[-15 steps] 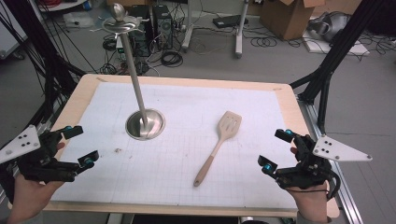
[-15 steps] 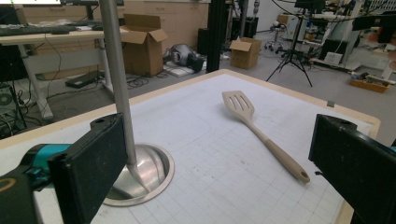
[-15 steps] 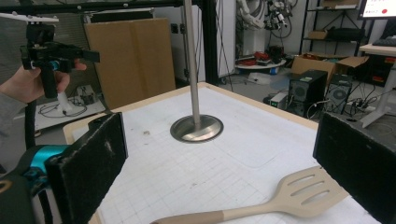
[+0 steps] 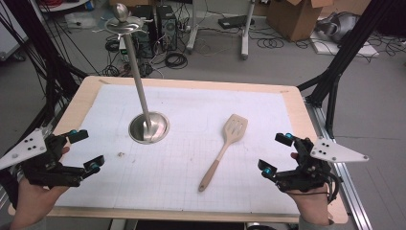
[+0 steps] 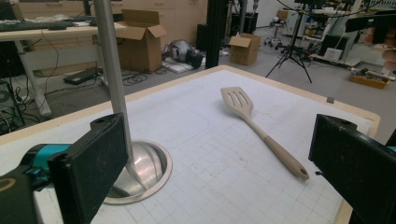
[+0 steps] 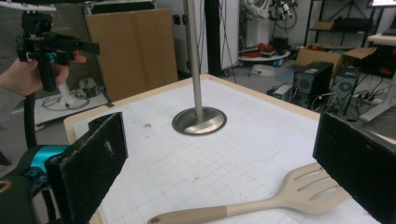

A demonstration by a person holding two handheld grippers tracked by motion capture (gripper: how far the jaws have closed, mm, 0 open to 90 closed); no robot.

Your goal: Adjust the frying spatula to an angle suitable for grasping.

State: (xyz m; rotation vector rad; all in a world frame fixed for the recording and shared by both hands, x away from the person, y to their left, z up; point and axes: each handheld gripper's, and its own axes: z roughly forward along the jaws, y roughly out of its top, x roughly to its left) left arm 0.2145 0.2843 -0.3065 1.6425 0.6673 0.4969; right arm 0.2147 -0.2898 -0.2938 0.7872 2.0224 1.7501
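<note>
High view: a table [image 4: 306, 120] covered by a white gridded mat [image 4: 191, 158] is seen from above. A wooden spatula [image 4: 223, 151] is laid flat on the mat, right of centre, with its slotted blade pointed toward one o'clock and its handle end toward seven o'clock. A metal stand [image 4: 143, 103] is set at about ten o'clock from the spatula, well apart from it; its round base rests on the mat and its thin pole rises upright to a small dish and knob at the top.

The left gripper [image 4: 86, 151] is held at the eight o'clock corner of the table, its jaws spread wide with nothing between them. The right gripper [image 4: 276, 153] is held at the four o'clock side, near the spatula handle but apart from it; its jaws are likewise spread wide and nothing is gripped.

In the left gripper view, the stand's base is seen just beyond the left jaw, and the spatula [image 5: 261, 130] lies farther off between the two jaws, untouched. In the right gripper view, the spatula [image 6: 261, 203] is seen low on the mat between the open jaws, its blade toward three o'clock, and the stand [image 6: 198, 112] is seen at twelve o'clock behind it.
</note>
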